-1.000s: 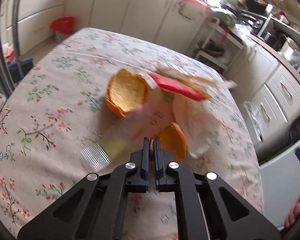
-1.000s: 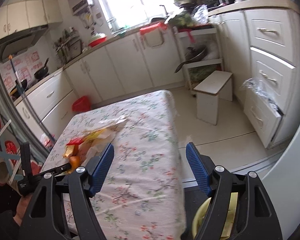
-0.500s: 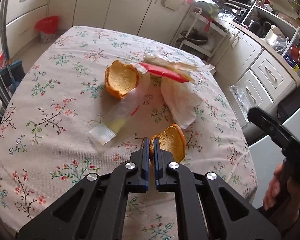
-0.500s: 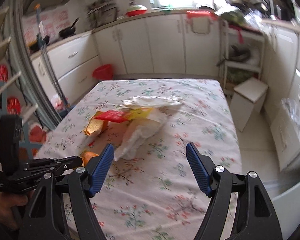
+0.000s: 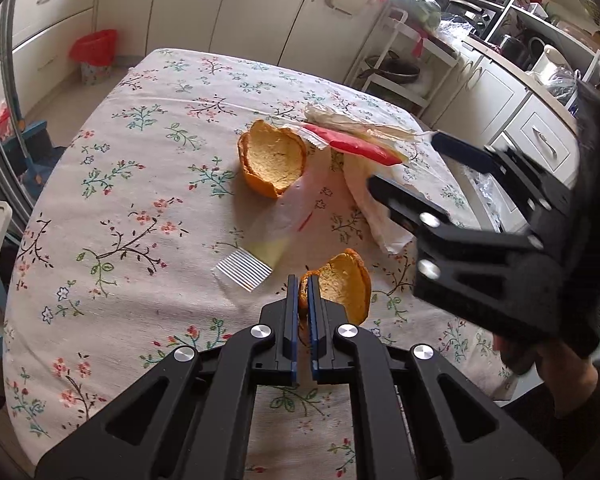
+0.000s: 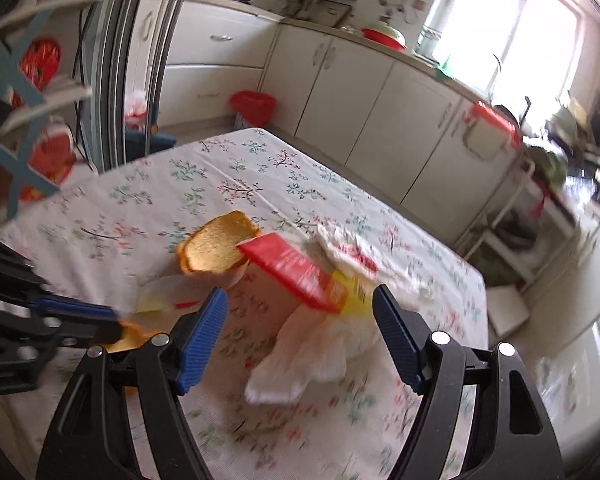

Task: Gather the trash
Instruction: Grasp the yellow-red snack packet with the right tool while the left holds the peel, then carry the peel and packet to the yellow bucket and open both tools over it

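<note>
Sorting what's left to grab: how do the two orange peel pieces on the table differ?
The far peel lies free beside the red wrapper, cupped side up; the near peel stands on edge, pinched at its rim by the left gripper. The far peel looks larger. Both show pale pith and orange rind.

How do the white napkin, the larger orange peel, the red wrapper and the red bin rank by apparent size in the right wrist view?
1. White napkin, though it is nearest the camera.
2. Red wrapper and larger orange peel: alike.
3. Red bin, farthest away.
</note>
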Motion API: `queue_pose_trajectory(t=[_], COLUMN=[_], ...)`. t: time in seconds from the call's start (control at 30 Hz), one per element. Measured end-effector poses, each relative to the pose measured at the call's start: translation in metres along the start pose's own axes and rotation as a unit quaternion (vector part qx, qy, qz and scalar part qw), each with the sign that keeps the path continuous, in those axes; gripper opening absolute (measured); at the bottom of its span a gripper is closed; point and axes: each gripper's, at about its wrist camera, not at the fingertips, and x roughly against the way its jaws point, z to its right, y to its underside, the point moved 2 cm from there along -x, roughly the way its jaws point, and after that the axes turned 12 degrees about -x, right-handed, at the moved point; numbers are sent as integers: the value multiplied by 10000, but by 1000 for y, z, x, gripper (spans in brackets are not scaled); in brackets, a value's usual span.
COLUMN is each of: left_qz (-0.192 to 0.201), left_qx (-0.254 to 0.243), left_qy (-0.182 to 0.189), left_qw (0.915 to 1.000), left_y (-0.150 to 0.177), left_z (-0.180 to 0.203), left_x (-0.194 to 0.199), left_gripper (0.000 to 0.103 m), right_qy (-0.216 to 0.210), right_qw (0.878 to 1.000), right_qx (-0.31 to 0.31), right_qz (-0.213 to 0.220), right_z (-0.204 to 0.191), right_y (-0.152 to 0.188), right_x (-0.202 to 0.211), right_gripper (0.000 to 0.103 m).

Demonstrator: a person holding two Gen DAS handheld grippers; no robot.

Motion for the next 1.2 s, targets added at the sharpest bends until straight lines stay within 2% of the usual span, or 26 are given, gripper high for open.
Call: queue_pose_trajectory(t=[0.03,0.1,0.2,0.23,0.33,0.4,0.5,0.57,0.77,1.03,1.2], left_qz=[-7,-10,-2,1,15,30,57,86,296,602,966], left_qx=[-14,-38,-75,-89,-139,-120,-89,-97,-136,-155,-196], left_qy=[5,10,45,52,48,50,49,49,100,114,76], left_qw=[10000,10000,10000,9999,9999,9999,9999,9999,9994,9980,9951], left_y=[-1,-2,-6,-7,-9,-10,-11,-12,-14,-15,-14], left_z=[0,0,2,3,6,6,6,7,18,39,52], left_x=[0,0,0,0,0,1,1,2,3,8,17], left_gripper=[4,4,4,4,4,4,4,4,4,4,4], right_qy=[1,-26,-98,-138,-399,-688,-1160,-1496,-2190,-2497,-2448], right_qw=[10000,9998,9993,9991,9988,9962,9847,9715,9315,8894,8743], right_qx=[91,180,315,342,-16,-481,-1283,-1835,-2905,-3812,-4162], right_qz=[-34,-113,-184,-212,-268,-235,-188,-150,50,359,500], right_z=[0,0,-3,-4,3,14,36,54,91,142,165], right_y=[-1,-2,-3,-4,-8,-13,-19,-19,-14,6,25], right_x=[-6,-16,-27,-31,-32,-28,-17,-6,33,81,107], right_gripper=[71,59,49,42,9,5,4,4,4,4,4])
